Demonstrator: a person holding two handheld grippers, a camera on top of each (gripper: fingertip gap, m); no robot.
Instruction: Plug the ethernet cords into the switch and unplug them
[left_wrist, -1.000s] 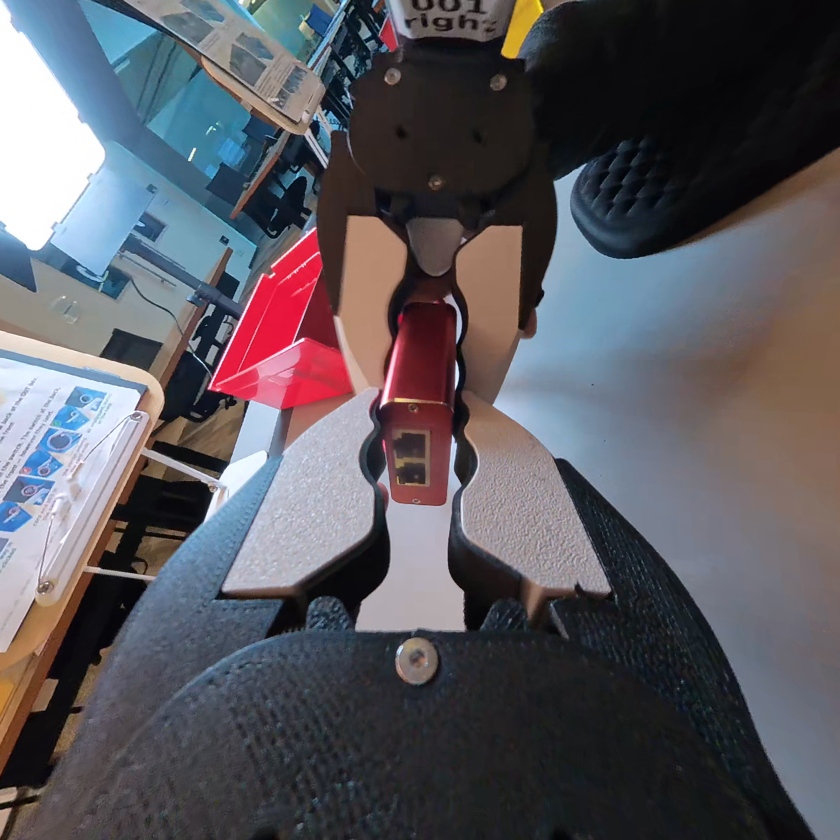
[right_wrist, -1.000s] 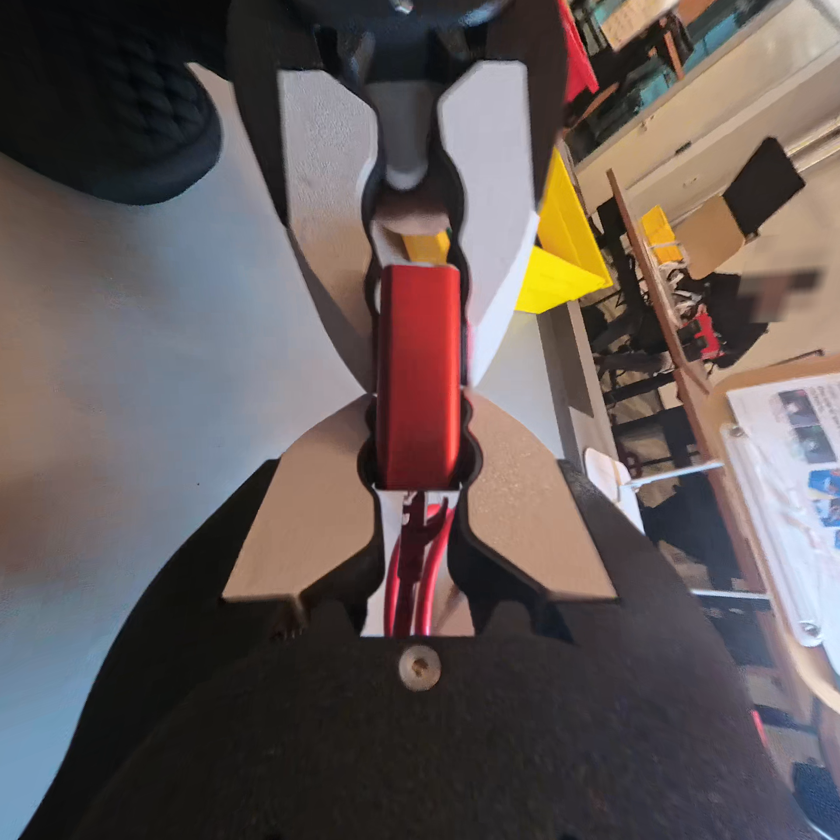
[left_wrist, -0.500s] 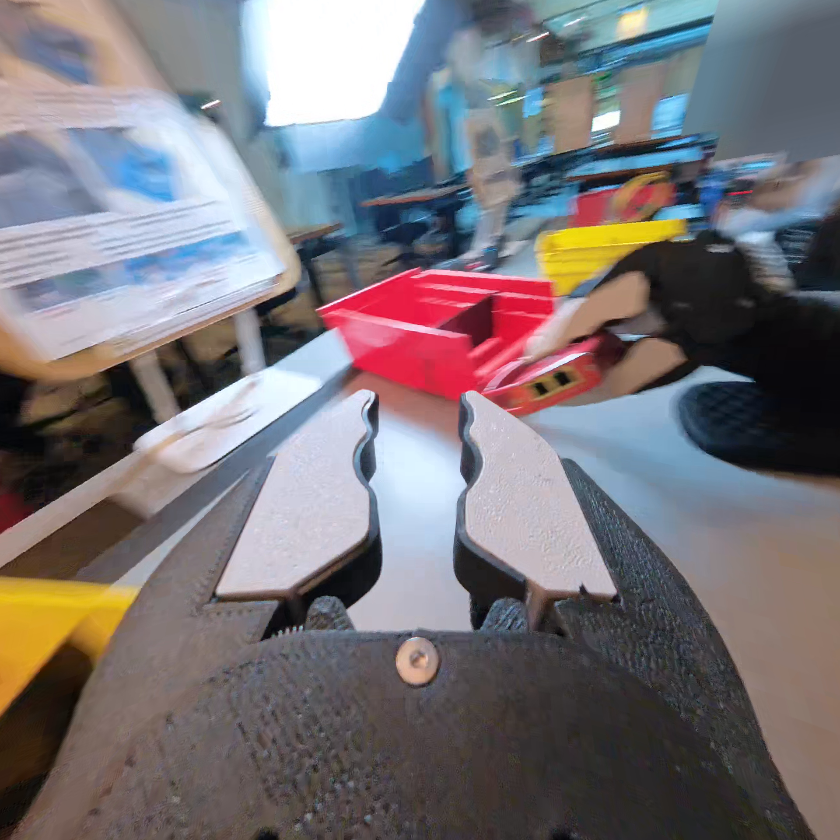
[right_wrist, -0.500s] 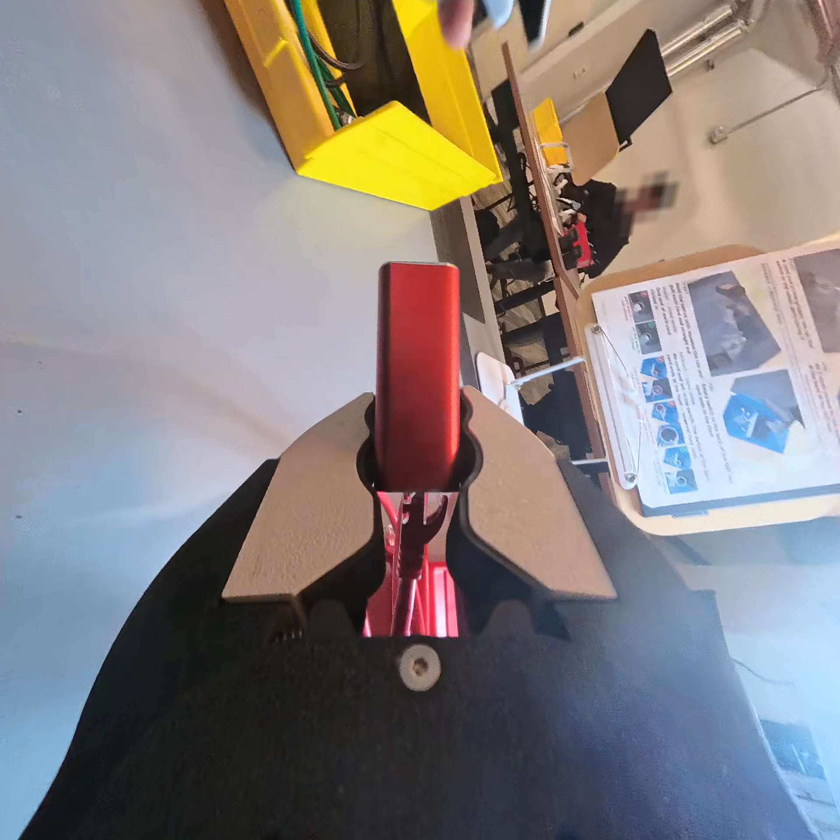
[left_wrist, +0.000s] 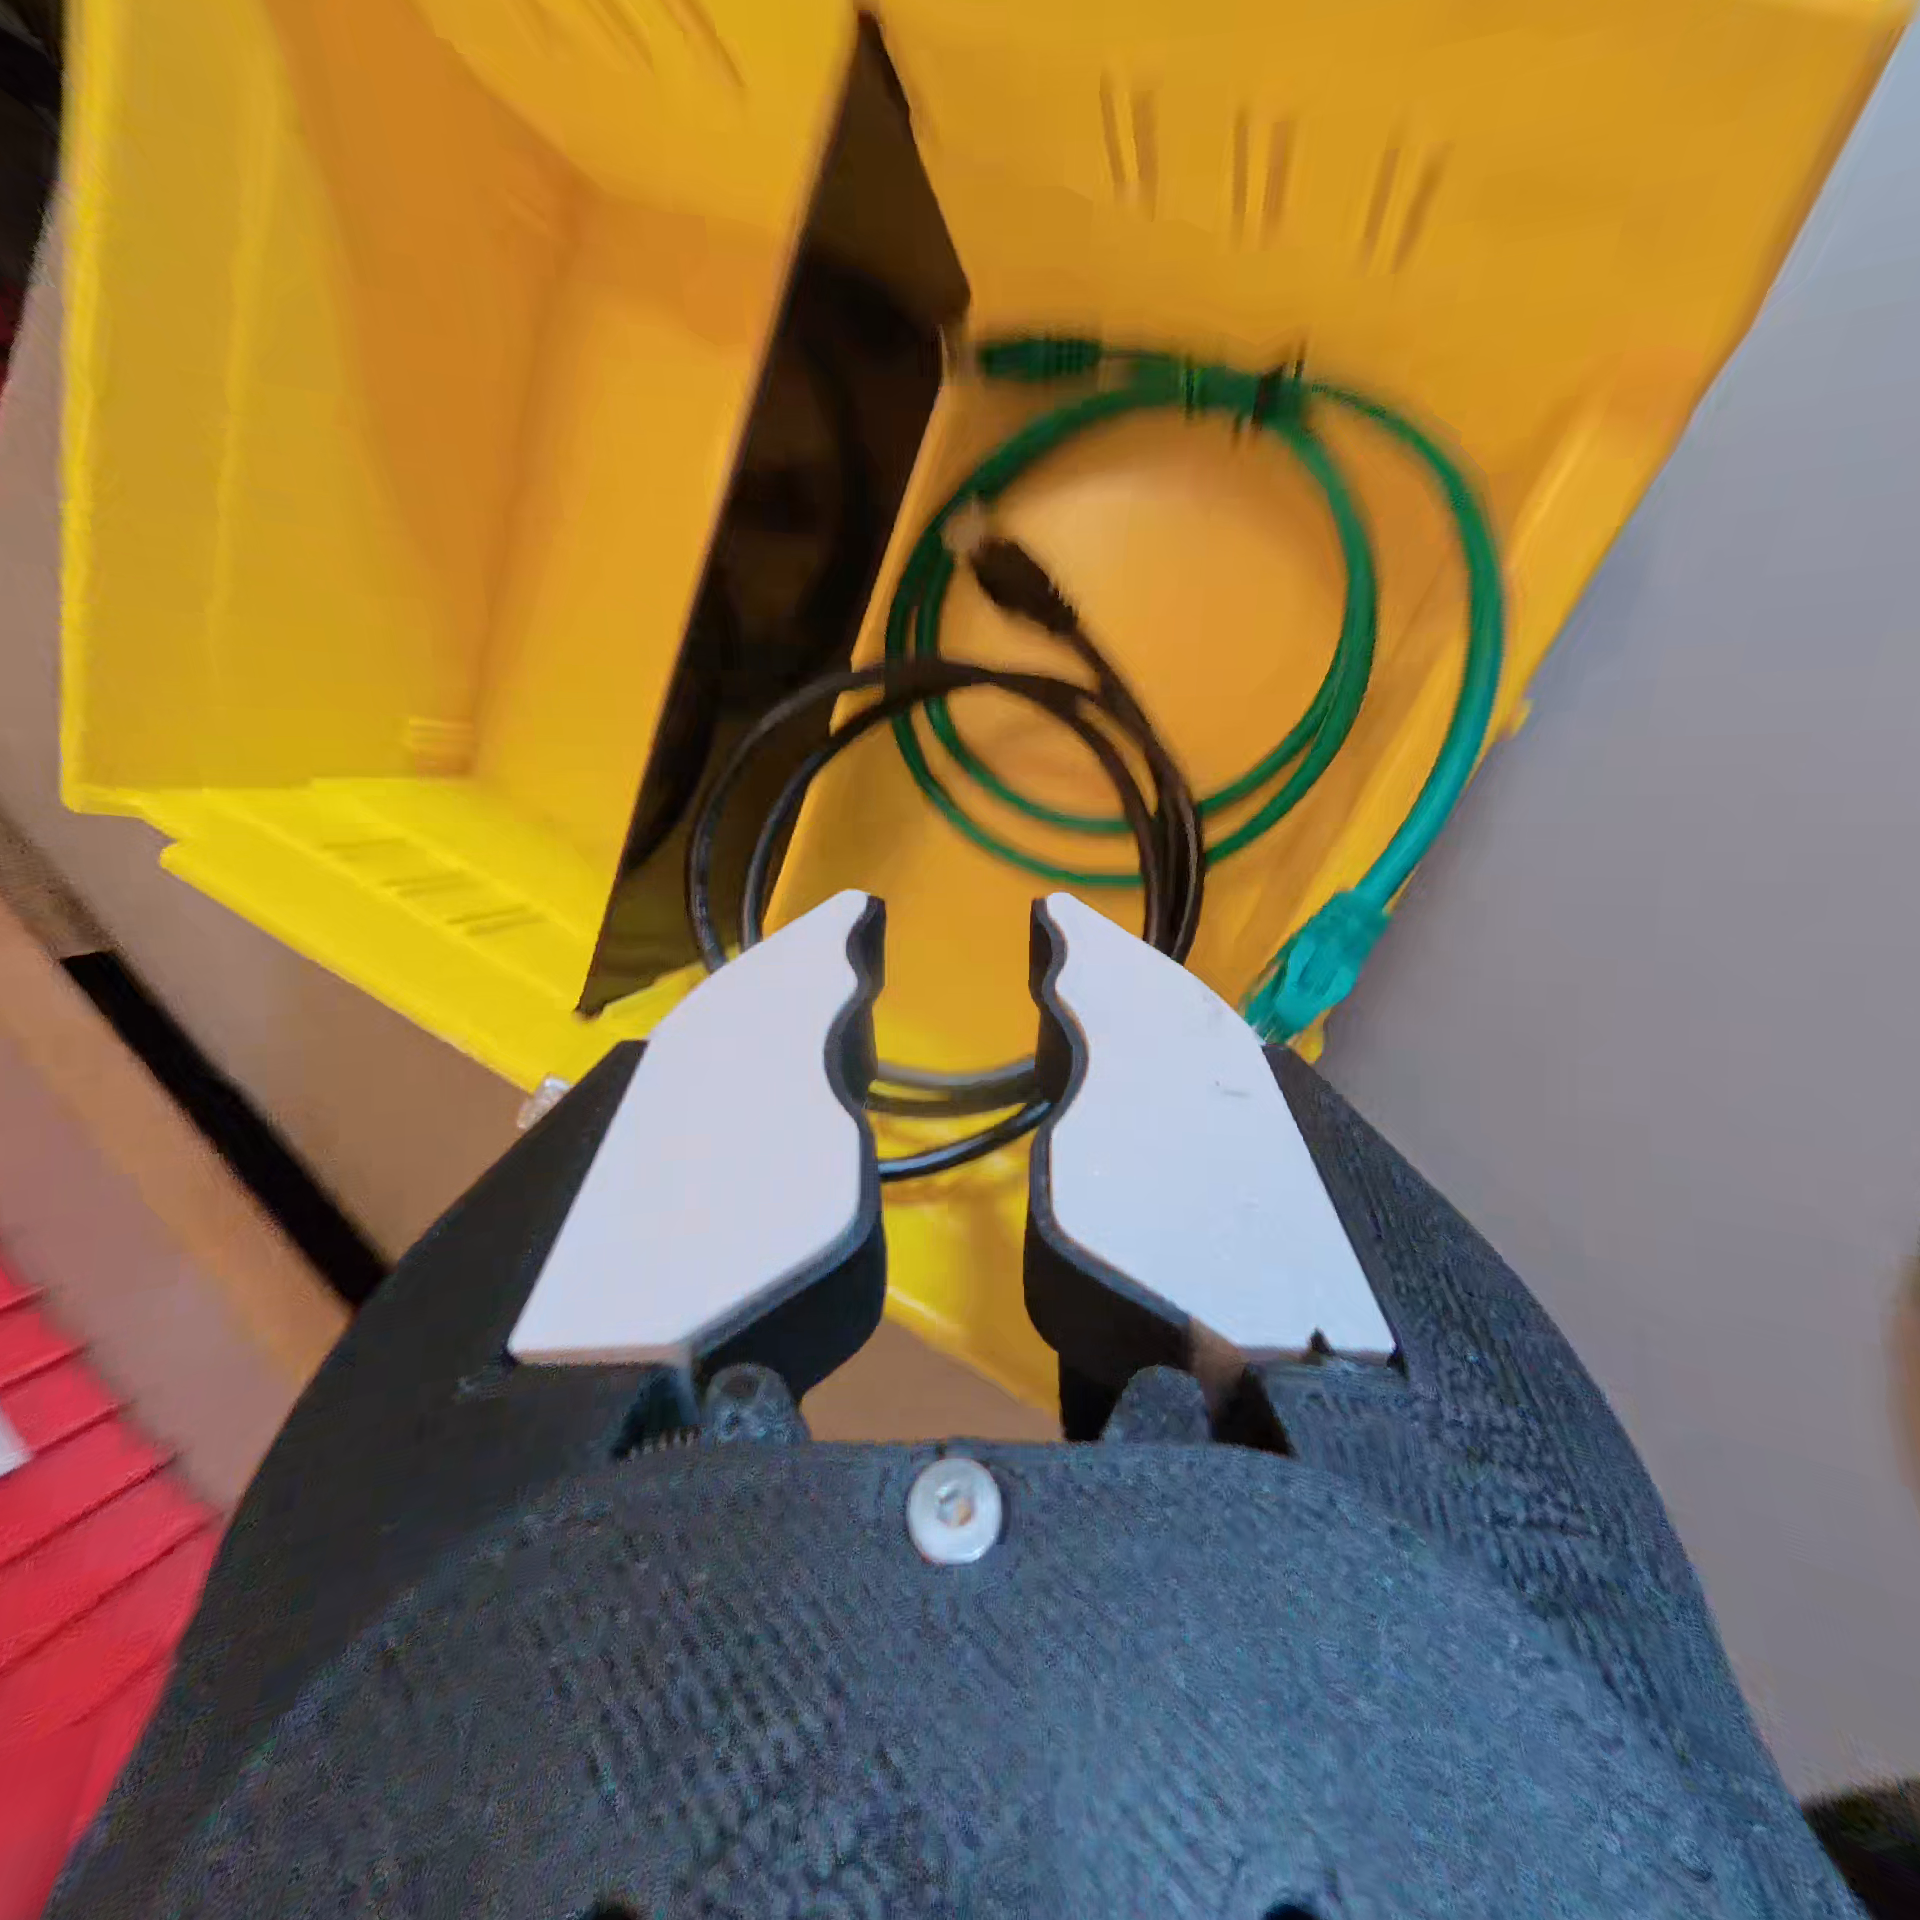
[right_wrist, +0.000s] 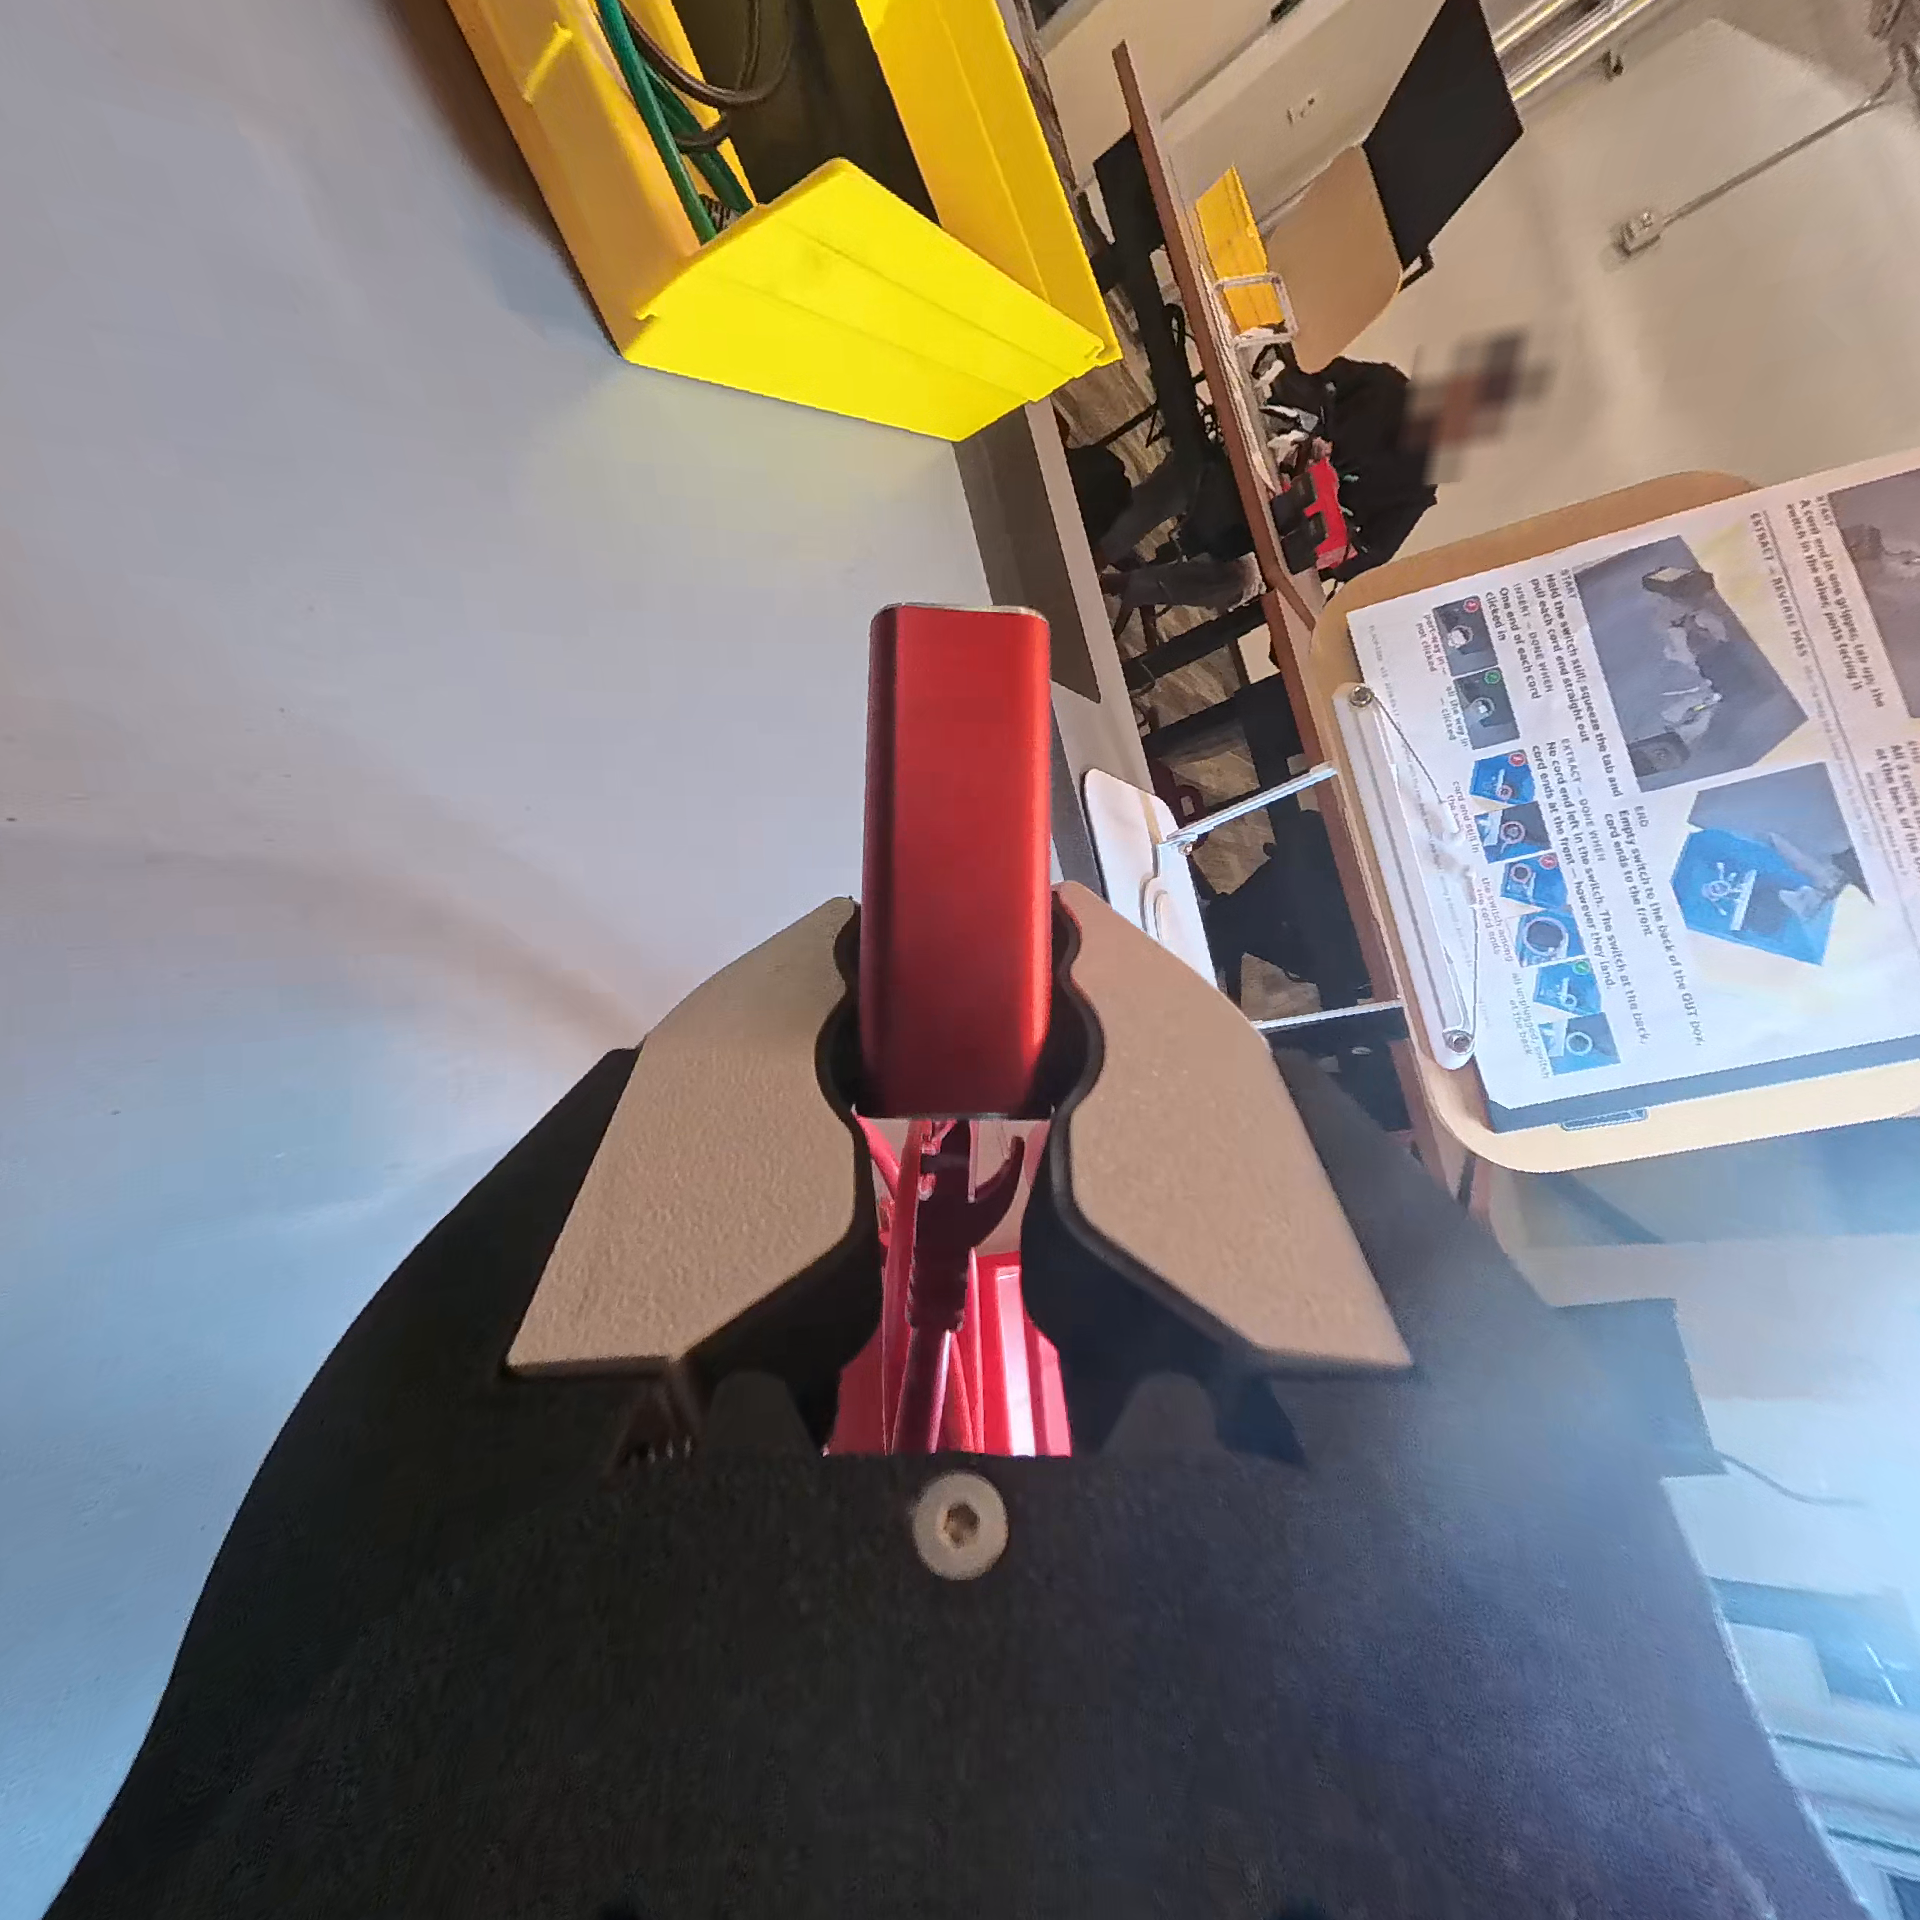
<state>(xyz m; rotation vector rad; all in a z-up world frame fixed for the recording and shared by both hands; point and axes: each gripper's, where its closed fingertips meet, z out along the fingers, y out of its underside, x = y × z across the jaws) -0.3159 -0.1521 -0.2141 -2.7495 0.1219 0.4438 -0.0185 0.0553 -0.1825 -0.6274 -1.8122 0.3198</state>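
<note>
My right gripper (right_wrist: 954, 914) is shut on the red switch (right_wrist: 954, 831), which sticks out forward between the fingers. Behind the switch, red cords (right_wrist: 935, 1278) show between the fingers over something red. My left gripper (left_wrist: 956, 914) is open and empty, hovering over the near edge of the yellow bin (left_wrist: 312, 416). In the bin's right compartment lie a coiled green ethernet cord (left_wrist: 1361, 623) and a coiled black cord (left_wrist: 1039, 707). The green cord's plug (left_wrist: 1314, 966) hangs at the bin's near rim. The black coil passes under my left fingertips.
The yellow bin also shows in the right wrist view (right_wrist: 852, 291) at the far end of the grey table (right_wrist: 416, 623). A black divider (left_wrist: 790, 520) splits the bin. A red bin (left_wrist: 73, 1558) sits at lower left. An instruction board (right_wrist: 1662, 810) stands beside the table. Spacing between my two grippers at the tips: around 35 centimeters.
My left gripper let go of the switch, swung away and now points into the yellow bin over the cords. My right gripper keeps hold of the switch and has turned slightly.
</note>
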